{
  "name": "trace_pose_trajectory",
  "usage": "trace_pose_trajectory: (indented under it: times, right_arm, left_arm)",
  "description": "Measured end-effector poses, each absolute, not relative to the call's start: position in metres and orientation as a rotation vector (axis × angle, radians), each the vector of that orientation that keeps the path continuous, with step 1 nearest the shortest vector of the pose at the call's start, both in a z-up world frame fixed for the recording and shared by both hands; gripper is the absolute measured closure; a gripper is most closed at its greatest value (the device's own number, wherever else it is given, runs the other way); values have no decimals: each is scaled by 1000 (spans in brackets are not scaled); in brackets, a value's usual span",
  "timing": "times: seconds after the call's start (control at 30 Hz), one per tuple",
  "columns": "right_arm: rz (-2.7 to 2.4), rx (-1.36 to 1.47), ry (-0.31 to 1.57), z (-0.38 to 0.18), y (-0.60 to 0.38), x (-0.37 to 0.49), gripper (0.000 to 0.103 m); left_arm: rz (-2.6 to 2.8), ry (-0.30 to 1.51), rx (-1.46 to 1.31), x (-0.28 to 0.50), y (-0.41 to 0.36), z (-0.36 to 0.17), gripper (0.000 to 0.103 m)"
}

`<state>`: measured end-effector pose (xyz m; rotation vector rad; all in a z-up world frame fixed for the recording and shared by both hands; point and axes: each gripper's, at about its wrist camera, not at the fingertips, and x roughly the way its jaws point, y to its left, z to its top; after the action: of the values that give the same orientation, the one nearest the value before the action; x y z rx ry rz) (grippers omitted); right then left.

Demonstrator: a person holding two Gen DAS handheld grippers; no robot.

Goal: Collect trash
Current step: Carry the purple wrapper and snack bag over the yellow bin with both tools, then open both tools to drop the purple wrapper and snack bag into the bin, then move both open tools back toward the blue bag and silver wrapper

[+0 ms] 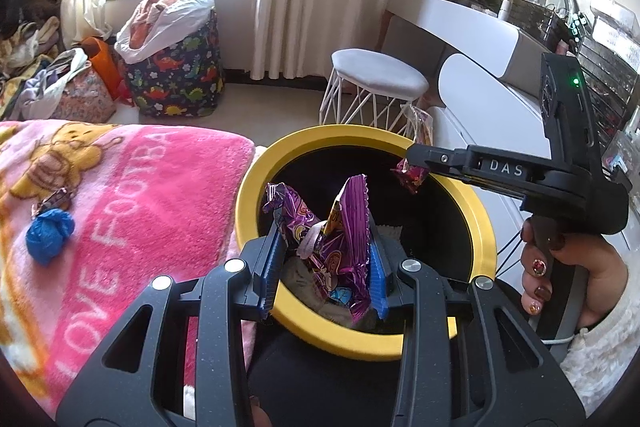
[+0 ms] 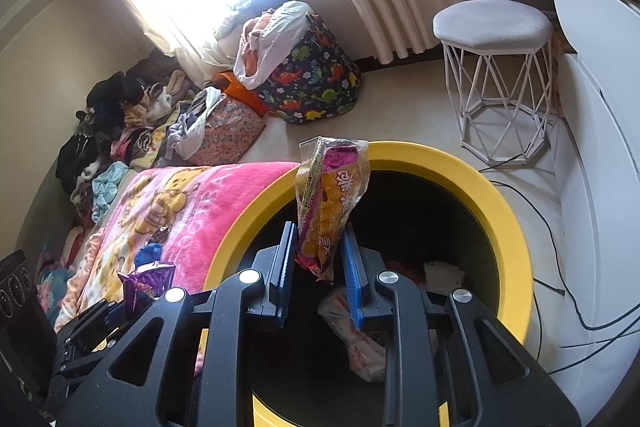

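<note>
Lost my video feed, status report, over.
Left gripper shut on purple wrapper, right gripper shut on yellow wrapper. Both over yellow-rimmed bin. Nothing in the way.

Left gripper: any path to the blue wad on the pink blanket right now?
Probably not yet. The left gripper is shut on a purple wrapper over the yellow-rimmed bin. The blue wad lies exposed on the blanket, unobstructed once the wrapper drops.

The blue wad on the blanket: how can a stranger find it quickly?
Find the pink blanket left of the yellow-rimmed bin. The blue wad lies on it near the cartoon bear print, next to a small shiny wrapper. It alone is plain blue and crumpled into a ball.
</note>
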<state>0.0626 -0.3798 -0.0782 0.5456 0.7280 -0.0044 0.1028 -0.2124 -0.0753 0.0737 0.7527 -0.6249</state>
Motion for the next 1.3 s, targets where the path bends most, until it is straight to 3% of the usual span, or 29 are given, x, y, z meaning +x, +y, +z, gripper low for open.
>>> trace_pose_trajectory:
  times: [0.57,0.67,0.9,1.03,1.1,1.3]
  right_arm:
    - [-51,602,749,-89,-406,58,75]
    - [-58,609,745,-90,-408,58,69]
    - [-73,609,725,-86,-408,57,52]
    - [-82,606,717,-83,-409,55,49]
    - [-91,594,710,-82,-407,54,39]
    - [-97,561,691,-76,-399,54,30]
  left_arm:
    - [-644,805,86,125,-243,-91,72]
    - [-649,811,82,128,-244,-92,63]
    - [-641,797,74,127,-242,-91,26]
    - [-632,780,72,125,-238,-86,11]
    - [-619,774,69,125,-235,-84,11]
    - [-569,756,77,125,-222,-79,11]
